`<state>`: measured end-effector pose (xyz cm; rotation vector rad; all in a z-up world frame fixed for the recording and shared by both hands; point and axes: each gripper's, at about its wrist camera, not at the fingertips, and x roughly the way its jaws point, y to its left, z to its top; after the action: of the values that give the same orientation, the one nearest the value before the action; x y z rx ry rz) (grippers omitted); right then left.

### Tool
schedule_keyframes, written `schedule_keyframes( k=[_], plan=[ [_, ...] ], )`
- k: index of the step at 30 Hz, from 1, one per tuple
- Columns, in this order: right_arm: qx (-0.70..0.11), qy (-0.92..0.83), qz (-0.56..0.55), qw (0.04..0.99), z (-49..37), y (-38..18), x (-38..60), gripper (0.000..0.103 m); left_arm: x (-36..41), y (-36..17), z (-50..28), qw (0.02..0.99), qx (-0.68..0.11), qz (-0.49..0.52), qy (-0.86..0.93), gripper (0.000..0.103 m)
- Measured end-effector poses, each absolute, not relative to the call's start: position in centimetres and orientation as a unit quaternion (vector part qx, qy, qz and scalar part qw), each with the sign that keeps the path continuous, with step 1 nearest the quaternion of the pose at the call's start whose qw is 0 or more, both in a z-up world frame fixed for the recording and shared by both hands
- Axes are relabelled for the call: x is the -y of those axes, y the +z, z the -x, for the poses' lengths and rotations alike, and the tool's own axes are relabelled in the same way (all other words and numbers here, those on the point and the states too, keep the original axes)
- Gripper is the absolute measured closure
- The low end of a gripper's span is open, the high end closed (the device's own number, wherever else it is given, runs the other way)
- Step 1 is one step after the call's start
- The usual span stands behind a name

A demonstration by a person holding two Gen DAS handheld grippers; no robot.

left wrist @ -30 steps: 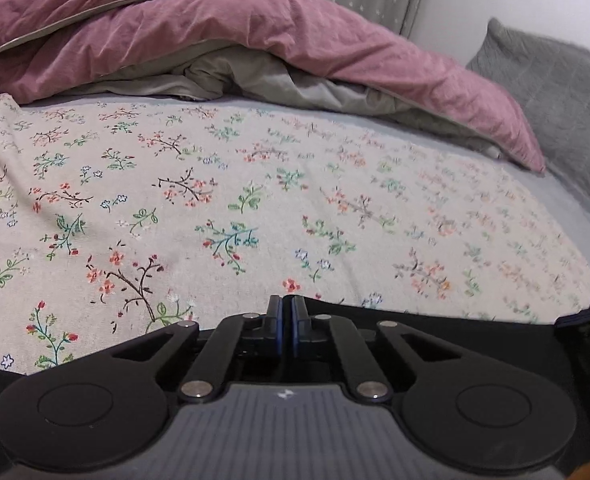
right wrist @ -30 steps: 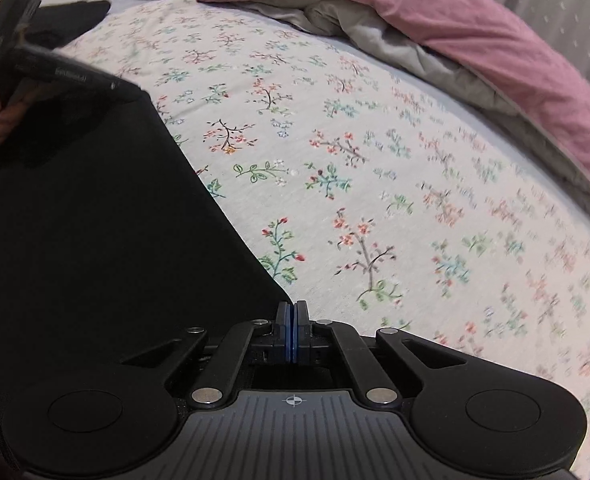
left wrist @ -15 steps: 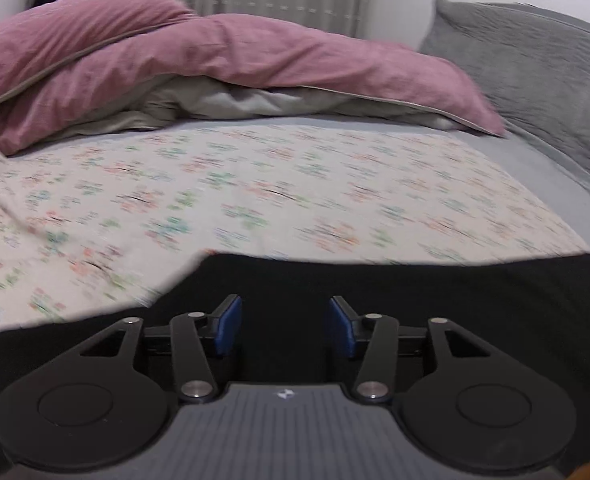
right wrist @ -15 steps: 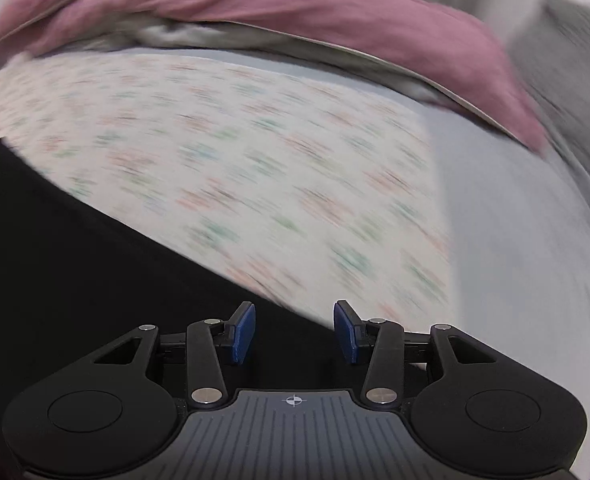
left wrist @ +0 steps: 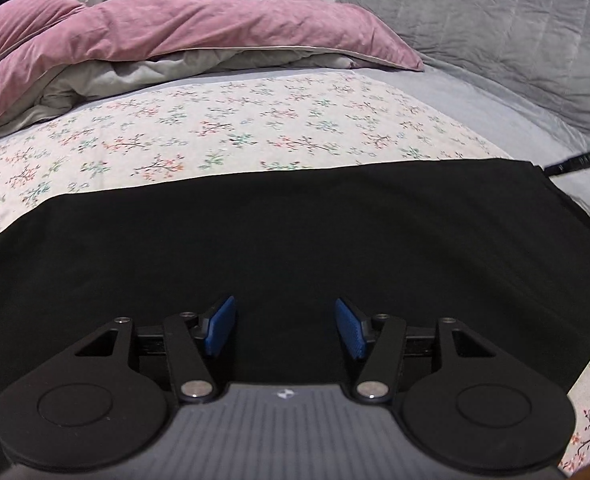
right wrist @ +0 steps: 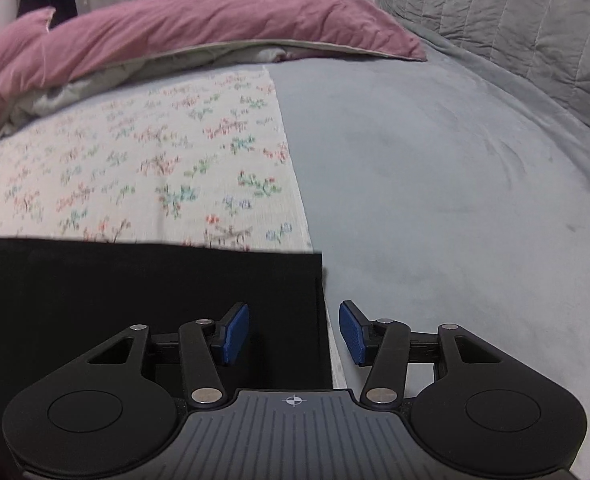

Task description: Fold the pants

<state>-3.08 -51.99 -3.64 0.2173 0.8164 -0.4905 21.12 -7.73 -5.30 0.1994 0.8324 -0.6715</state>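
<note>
Black pants (left wrist: pixel 295 232) lie flat across the floral sheet (left wrist: pixel 223 136), filling the lower half of the left wrist view. Above their middle, my left gripper (left wrist: pixel 285 330) has its jaws opening, blue pads apart, nothing pinched. In the right wrist view the pants (right wrist: pixel 135 300) end in a straight right edge and a square far corner. My right gripper (right wrist: pixel 294 332) straddles that edge, jaws opening; its left pad is over the cloth, its right pad over the grey bedding, and neither presses on the fabric. The right gripper's tip (left wrist: pixel 575 162) shows at the pants' far right corner.
A pink duvet (left wrist: pixel 183 28) with a pale grey underside is bunched along the back of the bed. A grey quilted headboard cushion (right wrist: pixel 515 20) rises at the right. A grey-blue blanket (right wrist: pixel 435 180) covers the bed right of the floral sheet. Curtains hang behind.
Both grippers went from shut to open and let go of the pants. Both swung toward the right end of the bed, and the pants now lie flat below them.
</note>
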Motion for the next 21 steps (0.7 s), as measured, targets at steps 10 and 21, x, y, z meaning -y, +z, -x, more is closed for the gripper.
schedule_keyframes(
  k=[10,21],
  plan=[
    [-0.395,-0.209,-0.083,0.891,1.0,-5.3,52.6,0.100,9.5,-5.1,-21.1,0.851,-0.404,-0.107,-0.317,0.022],
    [-0.376,-0.217,-0.058,0.899,1.4,-4.1,52.8,0.100,9.8,-5.2,-20.6,0.849,-0.403,-0.114,-0.322,0.021]
  ],
)
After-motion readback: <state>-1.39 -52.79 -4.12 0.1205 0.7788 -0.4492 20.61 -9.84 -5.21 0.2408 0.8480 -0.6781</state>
